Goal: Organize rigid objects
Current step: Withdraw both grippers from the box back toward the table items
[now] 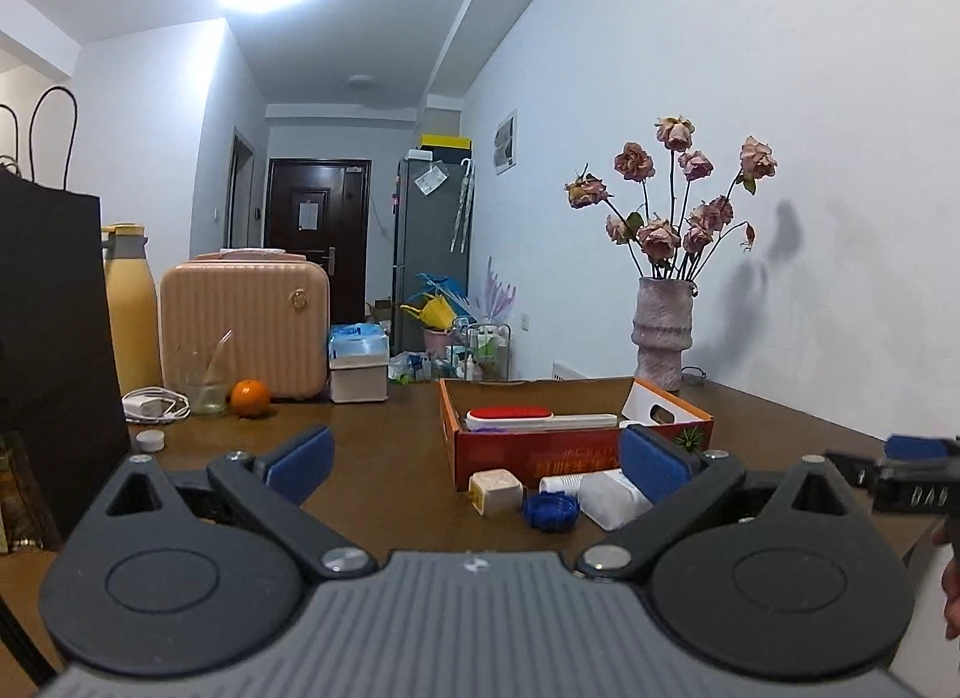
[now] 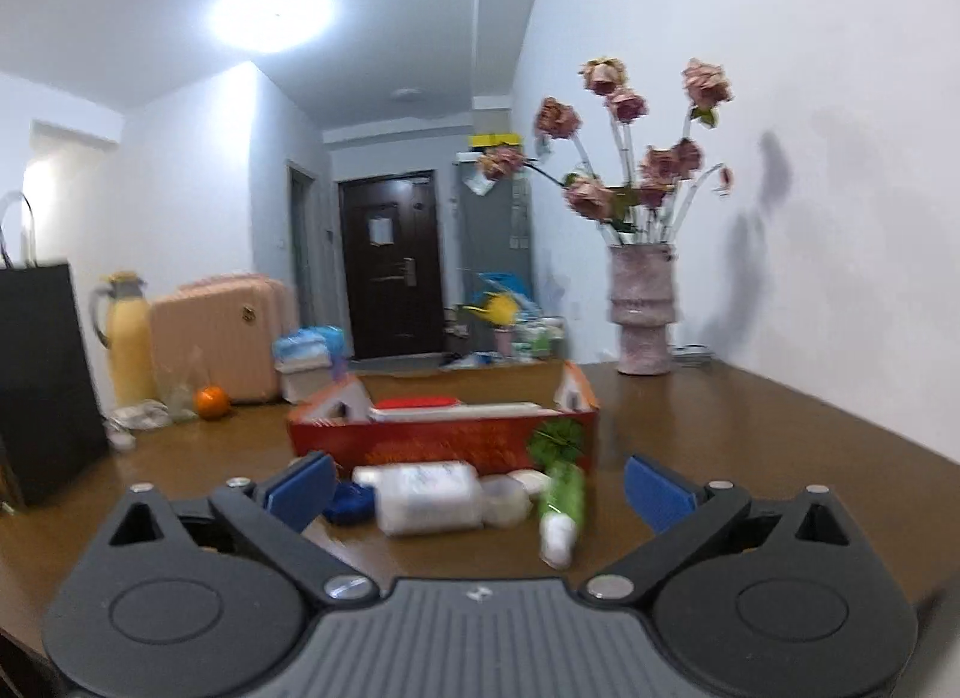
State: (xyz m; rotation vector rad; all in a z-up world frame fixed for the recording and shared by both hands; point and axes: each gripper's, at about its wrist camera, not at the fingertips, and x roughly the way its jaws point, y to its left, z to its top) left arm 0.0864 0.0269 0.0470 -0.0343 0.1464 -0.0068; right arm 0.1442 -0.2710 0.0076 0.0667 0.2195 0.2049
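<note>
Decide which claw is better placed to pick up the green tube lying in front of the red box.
Right. The green tube lies between the right claw's open jaws; the left claw faces the beige cube and blue cap.

Left hand-held gripper (image 1: 474, 464) and right hand-held gripper (image 2: 480, 488) point forward, jaws spread wide (nothing held).

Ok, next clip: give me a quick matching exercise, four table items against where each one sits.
Items:
1. orange
2. red-topped brush
3. blue cap
4. vase of roses

Places:
A. inside the red cardboard box
B. far end of the table, by the wall
C. beside the glass, in front of the pink case
D. on the table in front of the box

Pairs: 1-C, 2-A, 3-D, 4-B
</note>
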